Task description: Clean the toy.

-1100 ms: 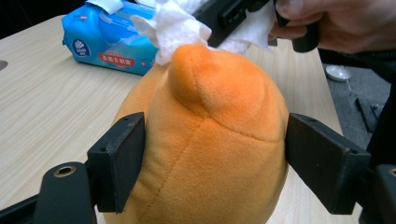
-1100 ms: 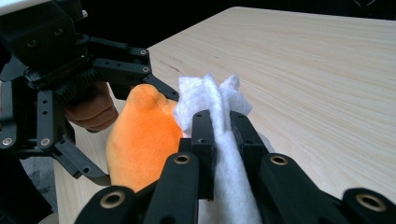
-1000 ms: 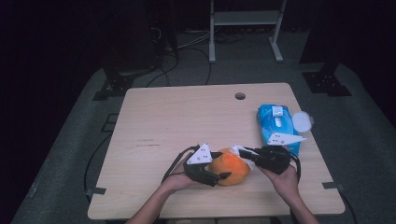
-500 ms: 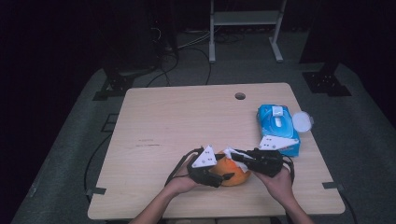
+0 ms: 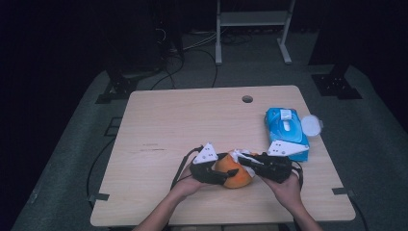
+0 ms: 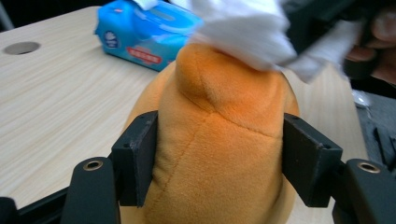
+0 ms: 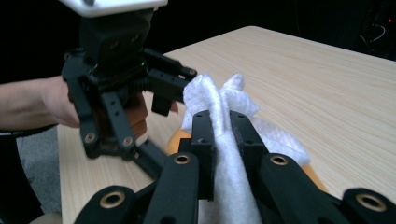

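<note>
Now the left tool (image 6: 219, 154) has just been closing its jaws, and they press on both sides of the round orange plush toy (image 6: 219, 140), so the soft body bulges between the pads. I think this means the toy is now held firm enough for wiping. Compared with a second ago, both hands sit a little lower and closer to the near edge of the pale wooden table (image 5: 192, 115), and they hardly travel.

The right tool (image 7: 222, 135) is narrow, pinching a crumpled white wet tissue (image 7: 224, 107) between its jaws; the tissue lies on top of the toy and touches it.

The toy is near the front edge of the table, between the two hands. Its fabric is fuzzy, with a seam down the middle. The blue wet-wipe pack (image 5: 286, 127) lies at the right side, just beside the right hand (image 5: 288, 187).
</note>
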`<action>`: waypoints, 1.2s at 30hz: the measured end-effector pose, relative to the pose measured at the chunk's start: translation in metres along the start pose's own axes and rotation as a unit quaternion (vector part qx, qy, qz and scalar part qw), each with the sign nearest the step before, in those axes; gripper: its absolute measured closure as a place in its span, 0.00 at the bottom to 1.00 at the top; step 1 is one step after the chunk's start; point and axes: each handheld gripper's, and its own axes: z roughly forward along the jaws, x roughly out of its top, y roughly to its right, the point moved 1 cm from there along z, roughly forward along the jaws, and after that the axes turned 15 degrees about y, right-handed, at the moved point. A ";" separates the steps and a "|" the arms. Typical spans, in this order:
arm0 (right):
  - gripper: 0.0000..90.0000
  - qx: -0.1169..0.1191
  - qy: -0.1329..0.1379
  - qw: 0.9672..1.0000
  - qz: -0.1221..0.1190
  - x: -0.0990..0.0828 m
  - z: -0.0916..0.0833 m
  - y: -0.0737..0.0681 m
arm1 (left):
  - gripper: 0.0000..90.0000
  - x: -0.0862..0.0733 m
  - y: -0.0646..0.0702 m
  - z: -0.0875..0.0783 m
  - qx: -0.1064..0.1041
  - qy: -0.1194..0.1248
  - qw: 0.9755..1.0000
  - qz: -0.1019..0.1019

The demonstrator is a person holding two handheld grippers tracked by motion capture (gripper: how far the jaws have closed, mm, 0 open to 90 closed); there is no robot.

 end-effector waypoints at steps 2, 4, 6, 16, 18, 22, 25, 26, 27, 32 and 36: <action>0.90 -0.004 -0.003 1.000 0.000 -0.002 -0.001 0.002 | 0.37 0.000 -0.006 -0.004 0.005 0.005 1.000 -0.015; 0.90 -0.013 -0.006 1.000 0.000 -0.005 -0.002 0.007 | 0.37 -0.001 -0.013 -0.008 0.012 0.010 0.999 -0.031; 0.90 -0.021 -0.010 1.000 0.004 -0.008 -0.004 0.013 | 0.37 -0.002 -0.019 -0.011 0.018 0.016 0.998 -0.050; 0.90 0.014 -0.016 1.000 -0.009 -0.010 0.007 -0.005 | 0.36 -0.004 -0.024 -0.013 0.024 0.022 0.996 -0.079; 0.90 0.010 -0.015 1.000 -0.009 -0.009 0.007 -0.002 | 0.36 -0.004 -0.024 -0.014 0.019 0.022 0.996 -0.081; 0.90 -0.011 -0.004 1.000 0.014 -0.009 -0.001 0.013 | 0.37 -0.004 -0.022 -0.014 0.007 0.018 0.997 -0.068; 0.90 -0.028 0.001 0.999 0.036 -0.011 -0.007 0.025 | 0.37 -0.003 -0.017 -0.013 -0.006 0.011 0.999 -0.047; 0.90 -0.032 0.003 0.999 0.041 -0.012 -0.008 0.030 | 0.37 -0.002 -0.015 -0.013 -0.010 0.009 0.999 -0.040; 0.90 -0.038 0.004 0.998 0.048 -0.013 -0.010 0.034 | 0.37 -0.002 -0.013 -0.013 -0.015 0.006 0.999 -0.033; 0.90 -0.057 0.008 0.996 0.070 -0.015 -0.016 0.047 | 0.36 0.000 -0.003 -0.010 -0.037 -0.006 0.999 0.006; 0.90 -0.054 0.012 0.995 0.079 -0.013 -0.017 0.045 | 0.35 0.000 0.003 -0.008 -0.044 -0.011 0.999 0.022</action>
